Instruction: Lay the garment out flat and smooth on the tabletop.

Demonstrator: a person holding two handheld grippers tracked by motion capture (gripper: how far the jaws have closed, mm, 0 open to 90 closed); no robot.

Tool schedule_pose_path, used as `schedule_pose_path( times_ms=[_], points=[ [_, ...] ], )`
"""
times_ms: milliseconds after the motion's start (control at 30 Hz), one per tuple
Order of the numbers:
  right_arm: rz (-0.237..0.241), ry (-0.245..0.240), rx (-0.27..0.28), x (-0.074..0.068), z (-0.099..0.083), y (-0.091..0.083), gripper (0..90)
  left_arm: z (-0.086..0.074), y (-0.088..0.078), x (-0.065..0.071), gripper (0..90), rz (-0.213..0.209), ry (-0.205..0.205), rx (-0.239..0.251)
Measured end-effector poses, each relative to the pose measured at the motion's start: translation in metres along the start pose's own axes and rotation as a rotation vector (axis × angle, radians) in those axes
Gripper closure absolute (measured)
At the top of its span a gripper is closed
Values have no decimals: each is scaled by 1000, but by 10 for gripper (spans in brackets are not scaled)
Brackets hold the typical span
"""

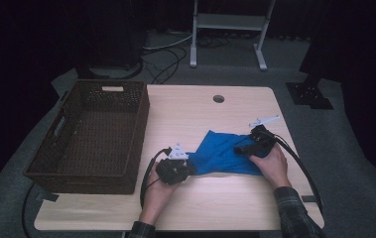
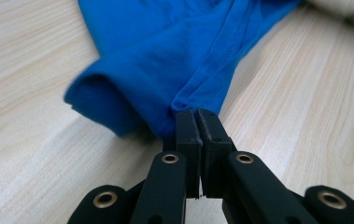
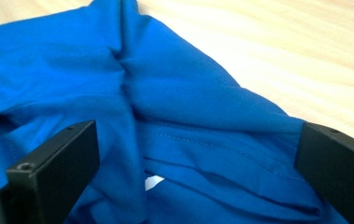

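1. Dark floor with loose cables surrounds a pale wooden bench [image 1: 210, 198], and a white metal stand [image 1: 227, 22] sits behind it.
2. At the left end of the bench sits a brown wicker basket [image 1: 56, 168]; nothing can be seen inside it.
3. Just right of the basket, the left gripper [image 1: 181, 171] has its jaws pressed together on a stitched edge of the blue cloth [image 1: 220, 151]; the left gripper view shows the fabric bunched at the jaw tips and rolling into a fold beside them.
4. The blue cloth lies crumpled on the bench between the two hands, right of centre.
5. On the cloth's right side, the right gripper [image 1: 242, 148] hovers over a hemmed fold with its jaws wide apart, gripping nothing.
6. The step in hand looks like taking a second hold. To do it well, lower the right gripper until a single hem sits between the jaws, not several layers, then close firmly while the left hand keeps tension so the cloth spreads instead of bunching.
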State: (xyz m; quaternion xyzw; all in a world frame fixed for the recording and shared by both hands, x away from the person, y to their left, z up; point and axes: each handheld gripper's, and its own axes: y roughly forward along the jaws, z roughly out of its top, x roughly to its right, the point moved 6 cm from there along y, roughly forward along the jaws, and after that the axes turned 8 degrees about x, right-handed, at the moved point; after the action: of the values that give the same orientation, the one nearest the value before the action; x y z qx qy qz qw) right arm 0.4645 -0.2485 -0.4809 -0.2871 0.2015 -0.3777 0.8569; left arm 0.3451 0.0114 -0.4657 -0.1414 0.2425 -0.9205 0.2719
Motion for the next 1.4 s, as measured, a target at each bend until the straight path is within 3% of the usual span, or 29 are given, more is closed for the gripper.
schedule_pose_path(
  times_ms=[300,433,633,867,1133,1333,1400],
  points=[
    [-73,50,-23,33,11,5,0,-6,-12,-4,883,22,-12,8],
    [-82,77,-29,38,10,-1,0,-9,-16,-8,883,36,-19,4],
    [-55,81,33,32,-1,-27,0,-13,-24,-13,883,62,-25,3],
    [-66,71,64,26,-25,-51,0,-15,-32,-17,883,92,-27,1],
    [-51,15,136,7,-30,-76,3,-19,-32,-18,880,90,-33,-12],
    [-52,13,148,3,-43,-90,66,-21,-33,-20,880,96,-41,-10],
    [-38,20,153,3,-46,-93,127,-21,-34,-20,879,97,-42,-9]
  ],
)
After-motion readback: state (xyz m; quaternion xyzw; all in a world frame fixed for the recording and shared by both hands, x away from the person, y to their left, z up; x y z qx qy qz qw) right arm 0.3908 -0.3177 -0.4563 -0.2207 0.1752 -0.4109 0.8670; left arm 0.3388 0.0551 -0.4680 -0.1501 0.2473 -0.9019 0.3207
